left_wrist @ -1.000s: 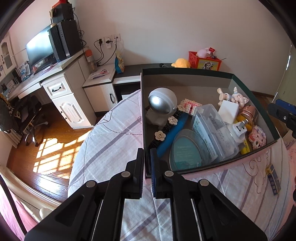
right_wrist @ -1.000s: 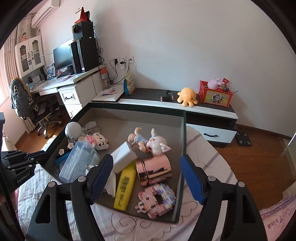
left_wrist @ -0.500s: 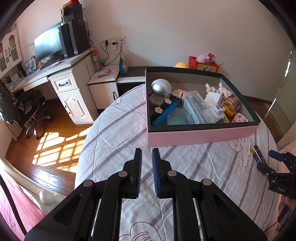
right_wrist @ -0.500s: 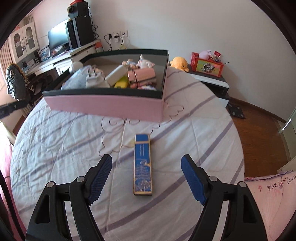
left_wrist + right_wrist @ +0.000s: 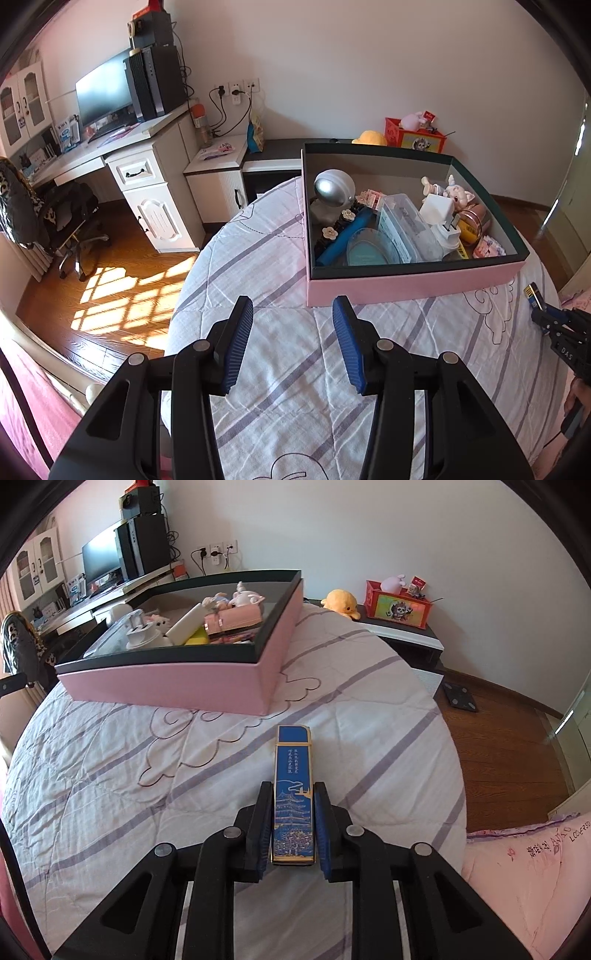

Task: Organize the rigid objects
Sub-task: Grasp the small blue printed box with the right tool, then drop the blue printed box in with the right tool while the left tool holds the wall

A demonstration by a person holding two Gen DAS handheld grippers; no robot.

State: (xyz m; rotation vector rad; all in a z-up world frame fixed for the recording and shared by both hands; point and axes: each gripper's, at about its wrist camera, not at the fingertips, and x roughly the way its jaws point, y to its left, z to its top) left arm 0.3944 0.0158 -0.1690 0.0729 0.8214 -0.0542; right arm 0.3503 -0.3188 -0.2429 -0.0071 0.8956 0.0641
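A long blue box with gold drawings (image 5: 293,790) lies on the striped bedspread (image 5: 110,775), pointing toward the pink storage box (image 5: 166,686). My right gripper (image 5: 291,819) is shut on the near end of the blue box. In the left wrist view the blue box (image 5: 534,295) and the right gripper (image 5: 546,321) show at the far right. The pink storage box (image 5: 406,284) holds several items, among them a silver ball (image 5: 332,188), a clear plastic case (image 5: 406,229) and a white block (image 5: 437,210). My left gripper (image 5: 293,332) is open and empty above the bedspread, short of the storage box.
A white desk (image 5: 140,177) with a monitor (image 5: 103,92) and an office chair (image 5: 55,221) stand at the left. A low dark cabinet (image 5: 399,635) carries a yellow plush (image 5: 341,602) and a red box (image 5: 397,609). Wooden floor (image 5: 509,738) lies beyond the bed's edge.
My right gripper dropped down to the blue box and shut on its near end. My left gripper opened and moved slightly nearer the storage box.
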